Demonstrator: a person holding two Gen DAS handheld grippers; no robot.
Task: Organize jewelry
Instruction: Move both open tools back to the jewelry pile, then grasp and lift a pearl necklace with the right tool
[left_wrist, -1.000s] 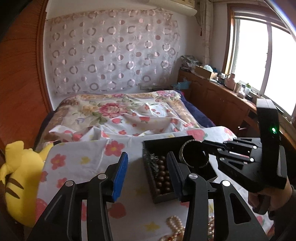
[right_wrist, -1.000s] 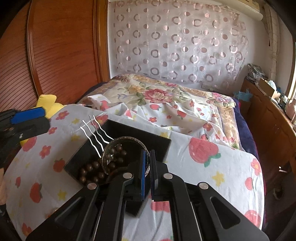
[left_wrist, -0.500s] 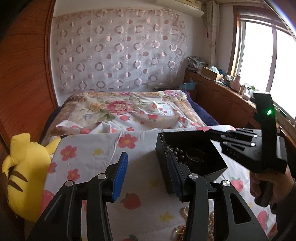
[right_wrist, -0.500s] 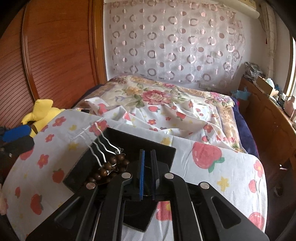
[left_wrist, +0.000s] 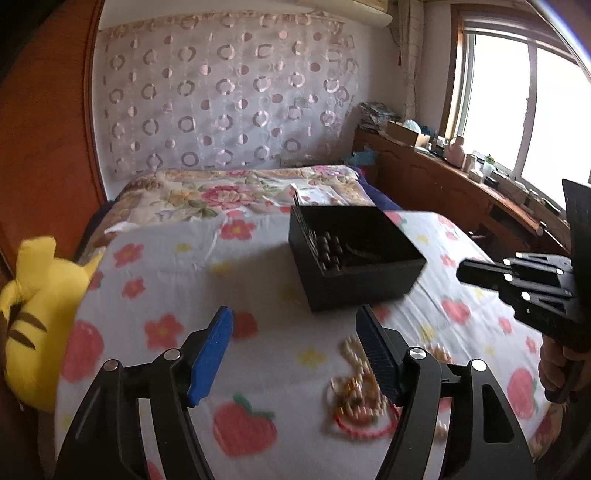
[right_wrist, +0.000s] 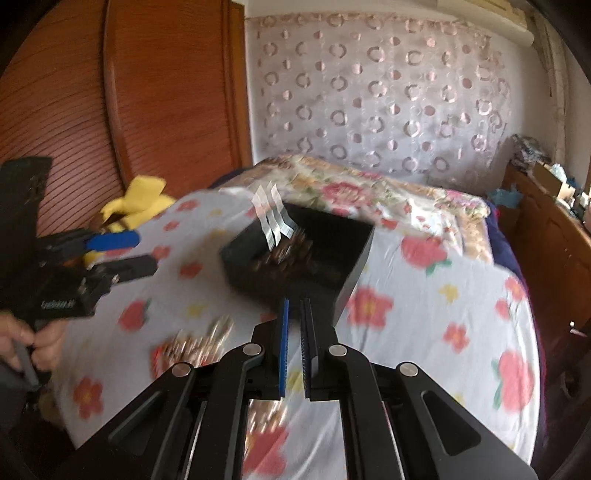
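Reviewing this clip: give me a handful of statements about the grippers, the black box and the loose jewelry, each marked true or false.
1. The left gripper is open with nothing between its fingers. True.
2. The right gripper is clamped on a bangle. False: its fingers stand nearly together with nothing visible between them.
3. The black box is closed with a lid. False: it is open on top, with dark brown beads inside.
4. A pile of loose jewelry lies on the flowered cloth, outside the box. True.
5. The yellow plush toy sits inside the box. False: it lies at the cloth's edge, apart from the box.
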